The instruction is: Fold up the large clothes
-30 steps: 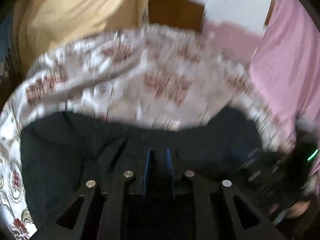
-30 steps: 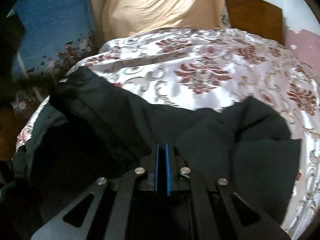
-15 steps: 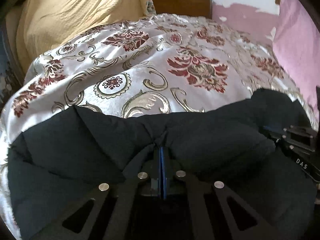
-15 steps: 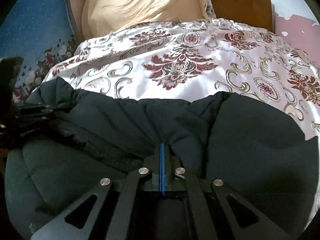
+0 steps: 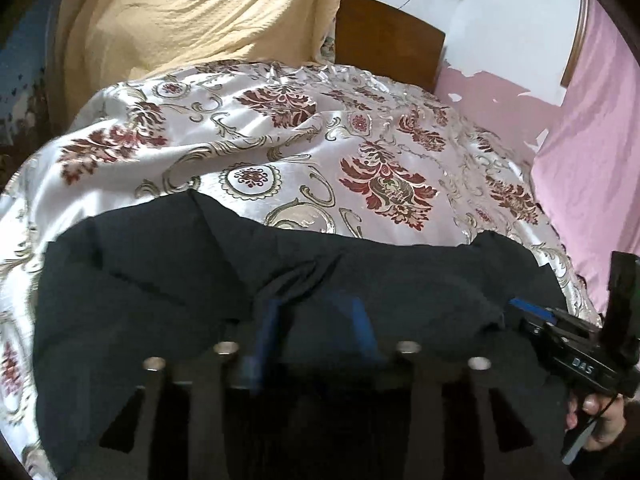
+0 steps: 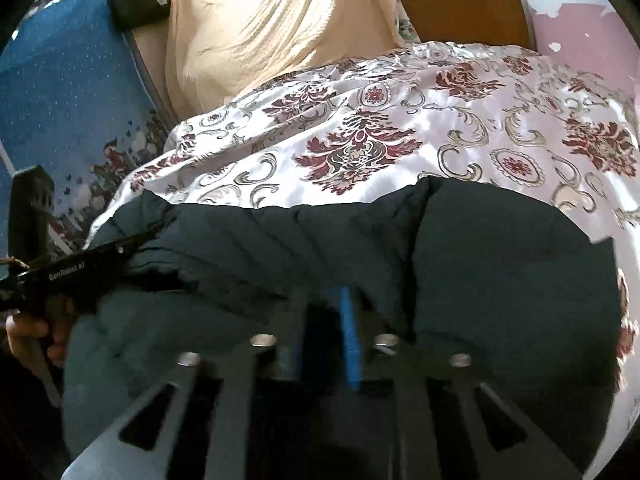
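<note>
Both grippers, left [image 5: 316, 316] and right [image 6: 326, 320], jaws opening, letting go of black garment [image 5: 160, 280] lying on floral bedspread [image 5: 280, 152].

White letters "DAS" stand on the black body of the right gripper [image 5: 532, 312], seen right of the left claw. "GenRobot.ai" runs along the left gripper [image 6: 132, 246], left of the right claw.

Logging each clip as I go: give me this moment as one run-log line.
stage: releasing fold | left gripper: jaws opening over black fabric garment | right gripper: jaws opening | surface: floral satin bedspread
</note>
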Available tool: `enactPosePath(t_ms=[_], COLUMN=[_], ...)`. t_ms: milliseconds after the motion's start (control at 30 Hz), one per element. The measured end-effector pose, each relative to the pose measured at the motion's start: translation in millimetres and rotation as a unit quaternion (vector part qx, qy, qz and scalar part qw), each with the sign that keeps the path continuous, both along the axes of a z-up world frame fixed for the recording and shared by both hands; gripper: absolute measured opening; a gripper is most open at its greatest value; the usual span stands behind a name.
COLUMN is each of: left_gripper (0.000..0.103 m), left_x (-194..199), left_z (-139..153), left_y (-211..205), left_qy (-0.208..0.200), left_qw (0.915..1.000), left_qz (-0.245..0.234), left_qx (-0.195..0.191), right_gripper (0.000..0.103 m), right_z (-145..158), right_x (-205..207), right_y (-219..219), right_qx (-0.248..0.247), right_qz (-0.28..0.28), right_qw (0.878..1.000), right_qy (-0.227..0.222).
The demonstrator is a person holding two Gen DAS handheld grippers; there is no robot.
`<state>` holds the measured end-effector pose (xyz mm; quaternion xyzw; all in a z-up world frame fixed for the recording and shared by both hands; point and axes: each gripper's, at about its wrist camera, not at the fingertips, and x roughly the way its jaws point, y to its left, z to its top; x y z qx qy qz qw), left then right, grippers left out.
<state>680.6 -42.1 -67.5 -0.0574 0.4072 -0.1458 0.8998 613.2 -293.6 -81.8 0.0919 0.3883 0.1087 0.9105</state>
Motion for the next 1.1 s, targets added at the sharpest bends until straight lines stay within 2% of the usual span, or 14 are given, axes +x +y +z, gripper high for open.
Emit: enactPosePath(t_ms=[67, 200, 333, 533, 700, 867, 1100], left_gripper=[0.07, 0.074, 0.087, 0.094, 0.102, 0.103, 0.103], left_x=[-7.2, -25.4, -50.4, -100.0, -155.1, -201.4, -263.6], left_z=[7.7, 24.0, 42.3, 80.5, 120.3, 152.4, 185.5], left_y=[-0.6, 4.1, 5.5, 0.5, -2.0, -1.9, 0.2], left_qy=[-0.005, -0.005, -0.008, -0.042, -0.091, -0.119, -0.15], left_qw=[0.9996, 0.9994, 0.9981, 0.995, 0.9906, 0.9874, 0.9823], left_qz=[0.018, 0.027, 0.041, 0.044, 0.044, 0.043, 0.036], left_qx=[0.021, 0.021, 0.045, 0.079, 0.092, 0.095, 0.107], right_gripper=[0.034, 0.046, 0.064, 0.077, 0.086, 0.094, 0.098], right_z=[7.9, 26.9, 48.0, 87.9, 119.7, 151.2, 183.5], right_x=[-5.6, -22.3, -46.6, -90.3, -126.3, -166.7, -226.0], right_y=[3.5, 6.7, 5.1, 1.1, 5.5, 10.0, 18.7], right_qx=[-0.01, -0.024, -0.028, -0.025, -0.046, -0.059, -0.076], right_qz=[0.0, 0.002, -0.001, -0.016, -0.023, -0.032, -0.034], right_qw=[1.0, 1.0, 0.999, 0.999, 0.997, 0.994, 0.991], right_qy=[0.002, -0.007, -0.019, -0.04, -0.061, -0.083, -0.106])
